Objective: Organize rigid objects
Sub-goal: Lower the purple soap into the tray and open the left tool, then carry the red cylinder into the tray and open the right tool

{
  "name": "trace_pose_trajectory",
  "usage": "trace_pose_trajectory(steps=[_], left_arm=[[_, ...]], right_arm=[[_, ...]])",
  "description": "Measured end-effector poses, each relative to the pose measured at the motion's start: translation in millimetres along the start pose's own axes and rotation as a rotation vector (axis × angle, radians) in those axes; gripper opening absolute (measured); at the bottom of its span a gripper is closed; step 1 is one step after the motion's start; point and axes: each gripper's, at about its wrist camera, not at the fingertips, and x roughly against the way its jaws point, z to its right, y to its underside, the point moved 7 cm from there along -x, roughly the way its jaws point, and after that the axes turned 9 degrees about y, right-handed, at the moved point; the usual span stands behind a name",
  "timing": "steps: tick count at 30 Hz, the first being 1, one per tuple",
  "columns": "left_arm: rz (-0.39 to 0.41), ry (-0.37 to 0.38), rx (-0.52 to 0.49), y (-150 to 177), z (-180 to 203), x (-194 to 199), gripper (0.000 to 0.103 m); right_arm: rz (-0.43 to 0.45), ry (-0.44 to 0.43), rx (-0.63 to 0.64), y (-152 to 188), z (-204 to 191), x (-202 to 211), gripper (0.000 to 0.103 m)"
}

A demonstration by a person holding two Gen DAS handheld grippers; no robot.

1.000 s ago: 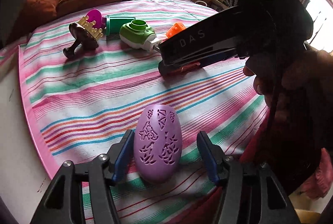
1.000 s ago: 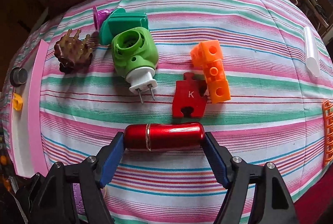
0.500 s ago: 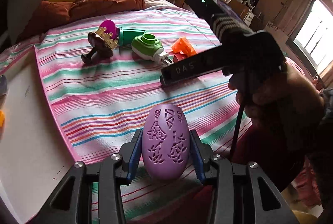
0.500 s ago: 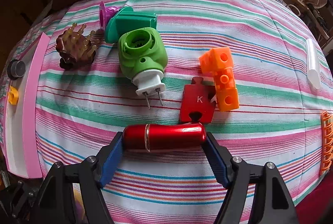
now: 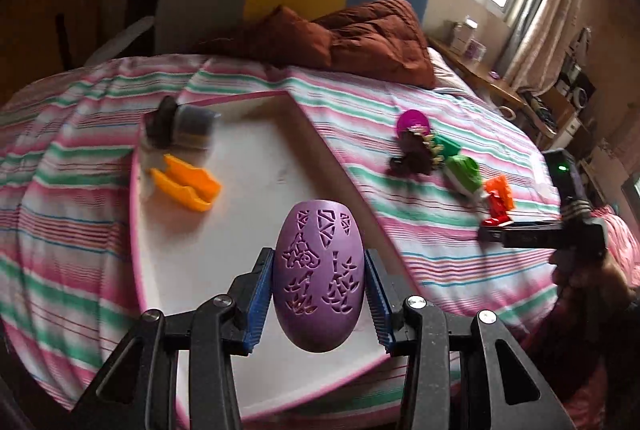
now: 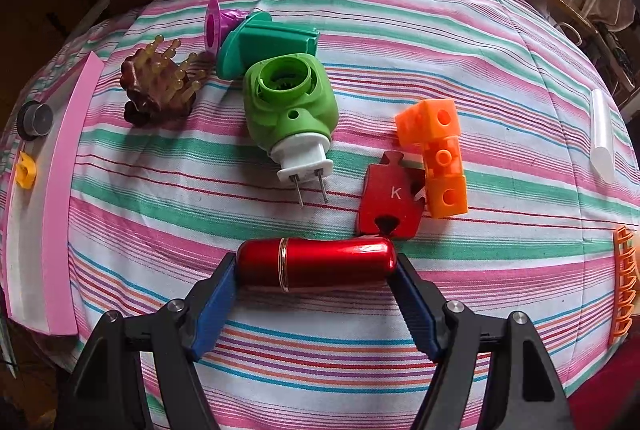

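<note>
My left gripper (image 5: 318, 296) is shut on a purple egg-shaped case (image 5: 319, 276) with cut-out patterns and holds it above the white tray with a pink rim (image 5: 256, 190). An orange clip (image 5: 186, 184) and a grey round object (image 5: 194, 126) lie in the tray. My right gripper (image 6: 316, 282) is shut on a red metal cylinder (image 6: 316, 262) just above the striped bedspread. Beyond it lie a red K puzzle piece (image 6: 390, 200), orange cubes (image 6: 438, 154), a green plug-in device (image 6: 290, 110), a teal piece (image 6: 266, 42) and a brown brush (image 6: 158, 86).
The tray's pink rim (image 6: 64, 190) shows at the left of the right wrist view. A clear tube (image 6: 602, 134) and an orange comb-like piece (image 6: 622, 294) lie at the right. A brown quilt (image 5: 360, 38) is piled at the headboard. The right hand-held gripper (image 5: 560, 226) shows at the right.
My left gripper closed on the purple case, lifted it and swung left over the tray. My right gripper moved slightly forward with the red cylinder.
</note>
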Motion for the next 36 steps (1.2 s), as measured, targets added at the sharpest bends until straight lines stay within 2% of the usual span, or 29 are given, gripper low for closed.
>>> trace_pose_trajectory(steps=[5, 12, 16, 20, 22, 27, 36], left_arm=[[-0.049, -0.098, 0.055, 3.0, -49.9, -15.0, 0.044], [-0.082, -0.166, 0.115, 0.2, -83.7, -35.8, 0.044], [-0.072, -0.208, 0.088, -9.2, -87.4, -41.2, 0.045], [-0.043, -0.212, 0.092, -15.9, -88.4, -36.0, 0.048], [-0.016, -0.227, 0.084, -17.3, -85.2, -26.7, 0.063], [0.028, -0.248, 0.067, -6.0, -74.3, -2.4, 0.065], [0.026, -0.248, 0.057, 25.3, -50.1, 17.5, 0.066]], right_arm=[[0.0, 0.0, -0.004, -2.8, -4.1, 0.5, 0.076], [0.001, -0.002, -0.005, -3.9, -2.9, 0.6, 0.076], [0.001, -0.001, -0.006, -4.1, -2.8, 1.1, 0.076], [0.001, -0.001, -0.003, -7.1, -1.4, -1.1, 0.076], [0.001, 0.0, -0.002, -7.0, -1.6, -0.8, 0.076], [0.003, 0.004, 0.006, -7.2, 0.8, -0.7, 0.076], [0.011, -0.001, 0.03, -4.4, 6.6, 1.7, 0.076]])
